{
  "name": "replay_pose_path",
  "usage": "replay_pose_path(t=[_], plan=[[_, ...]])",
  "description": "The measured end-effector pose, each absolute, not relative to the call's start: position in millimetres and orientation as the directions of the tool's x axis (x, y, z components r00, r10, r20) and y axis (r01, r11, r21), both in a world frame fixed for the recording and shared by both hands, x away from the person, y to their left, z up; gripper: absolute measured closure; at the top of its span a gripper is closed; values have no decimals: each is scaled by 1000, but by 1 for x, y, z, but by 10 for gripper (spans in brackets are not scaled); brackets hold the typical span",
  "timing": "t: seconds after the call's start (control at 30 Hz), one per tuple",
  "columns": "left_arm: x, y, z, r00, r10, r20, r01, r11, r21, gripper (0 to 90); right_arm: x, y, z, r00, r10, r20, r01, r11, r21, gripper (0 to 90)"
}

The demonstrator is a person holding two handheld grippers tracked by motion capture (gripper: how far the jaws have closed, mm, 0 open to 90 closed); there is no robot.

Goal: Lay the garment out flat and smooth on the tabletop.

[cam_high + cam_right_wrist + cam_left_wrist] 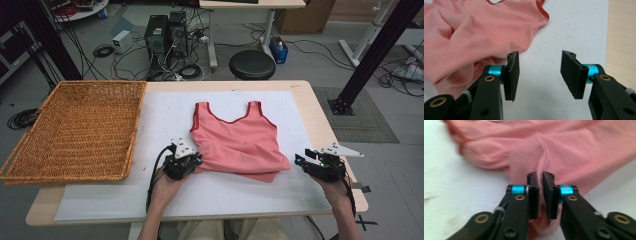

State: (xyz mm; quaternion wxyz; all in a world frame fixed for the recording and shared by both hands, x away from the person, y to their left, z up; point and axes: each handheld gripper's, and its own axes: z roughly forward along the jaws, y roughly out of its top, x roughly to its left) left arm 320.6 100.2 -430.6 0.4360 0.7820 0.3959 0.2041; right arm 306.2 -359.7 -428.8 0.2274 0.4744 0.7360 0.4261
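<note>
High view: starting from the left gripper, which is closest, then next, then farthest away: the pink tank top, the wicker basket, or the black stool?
From the left gripper, whose jaws are shut on the cloth:
1. Pink tank top: clamped at its lower left corner, on the white mat.
2. Wicker basket: off to the left, on the table's left end.
3. Black stool: on the floor beyond the table's far edge.

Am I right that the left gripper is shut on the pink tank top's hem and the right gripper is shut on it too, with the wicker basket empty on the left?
Not quite. The right gripper is open: in the right gripper view its jaws stand wide apart over the white mat, beside the pink tank top. The left gripper is shut on the hem, and the wicker basket sits empty at left.
</note>
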Motion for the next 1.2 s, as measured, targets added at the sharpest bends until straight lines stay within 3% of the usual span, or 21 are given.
replay_pose_path(t=[0.1, 0.17, 0.33, 0.5, 0.53, 0.63, 0.73, 0.87, 1.0, 1.1, 1.2], plan=[[328, 119, -432, 526, 849, -49, 481, -249, 841, 865, 313, -352, -430, -470, 880, 66, 508, 208, 836, 496], [334, 125, -439, 508, 861, -34, 513, -270, 814, 865, 316, -345, -431, -492, 868, 65, 505, 224, 834, 496], [339, 123, -445, 514, 857, -29, 529, -290, 797, 862, 323, -325, -435, -556, 830, 54, 490, 274, 828, 487], [339, 122, -447, 520, 853, -39, 528, -286, 799, 859, 332, -295, -445, -680, 732, 43, 460, 380, 803, 444], [340, 125, -449, 531, 846, -55, 533, -282, 798, 859, 336, -287, -450, -708, 706, 17, 450, 433, 781, 581], [341, 125, -449, 532, 844, -65, 524, -267, 809, 859, 337, -280, -446, -737, 672, -77, 376, 502, 779, 846], [344, 127, -444, 524, 848, -77, 494, -229, 839, 863, 347, -285, -433, -653, 751, -97, 357, 418, 835, 867], [360, 127, -445, 484, 873, -58, 513, -229, 827, 864, 376, -288, -426, -567, 815, -117, 358, 372, 857, 869], [371, 121, -451, 471, 882, -32, 559, -270, 784, 864, 402, -281, -446, -551, 821, -148, 444, 438, 782, 850], [371, 120, -451, 475, 879, -23, 553, -278, 785, 858, 400, -280, -447, -509, 843, -175, 454, 435, 777, 636], [366, 124, -445, 467, 884, -35, 543, -255, 800, 814, 386, -292, -433, -460, 880, -117, 464, 350, 814, 576]])
